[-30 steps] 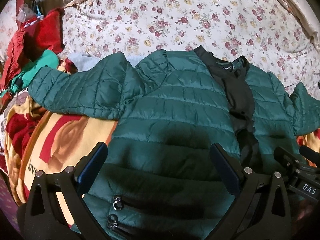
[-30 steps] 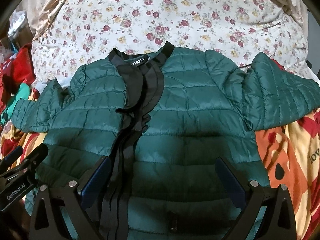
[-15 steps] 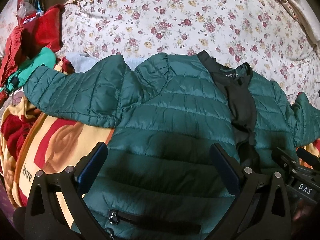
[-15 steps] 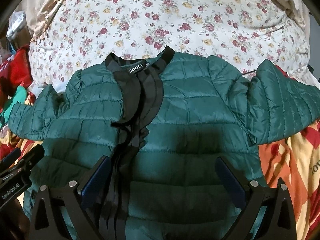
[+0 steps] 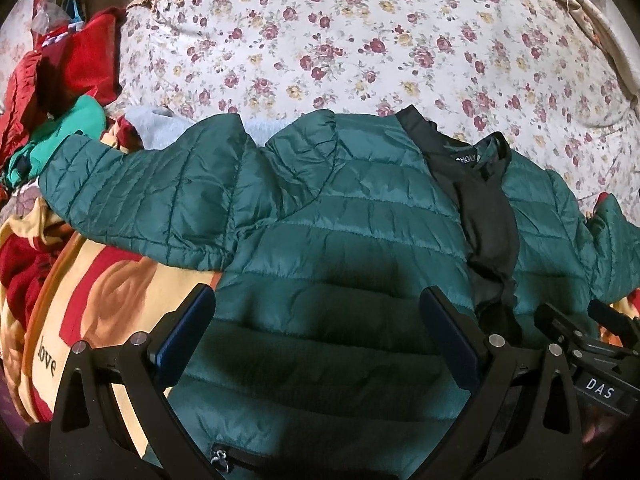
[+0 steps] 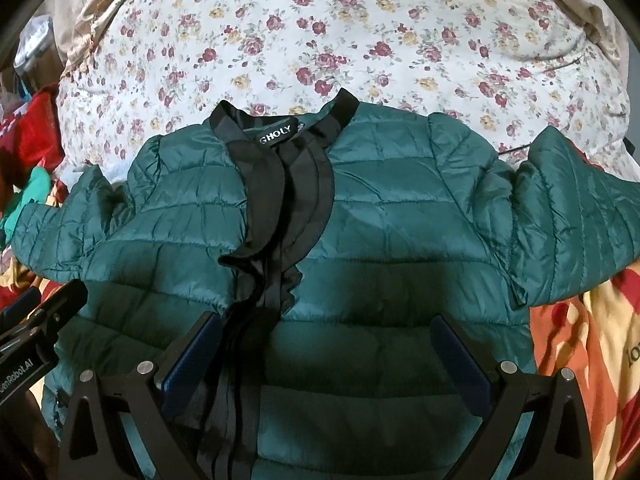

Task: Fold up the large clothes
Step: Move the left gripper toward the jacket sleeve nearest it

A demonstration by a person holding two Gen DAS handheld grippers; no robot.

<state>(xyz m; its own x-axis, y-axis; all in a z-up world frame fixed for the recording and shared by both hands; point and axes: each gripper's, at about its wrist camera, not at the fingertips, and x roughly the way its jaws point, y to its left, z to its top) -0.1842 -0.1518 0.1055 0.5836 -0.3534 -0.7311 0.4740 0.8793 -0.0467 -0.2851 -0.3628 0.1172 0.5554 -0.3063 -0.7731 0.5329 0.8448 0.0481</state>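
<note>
Green jacket (image 6: 400,216) – quilted puffer cloth, slick synthetic shell with a soft sheen, wrinkled between stitch lines. Its black placket (image 6: 280,200) is smoother, flatter fabric, slightly satiny. Floral bedspread (image 5: 360,40) – matt woven cloth, softly rumpled. Orange-and-red blanket (image 5: 100,300) looks plush, fleecy, matt. Red clothes (image 5: 76,64) at the far left look like soft matt cloth. Left gripper (image 5: 316,336) and right gripper (image 6: 326,360): matt black hard plastic frames, dull silver metal screw heads, blue finger pads (image 6: 192,360) smooth, rubbery-looking.
</note>
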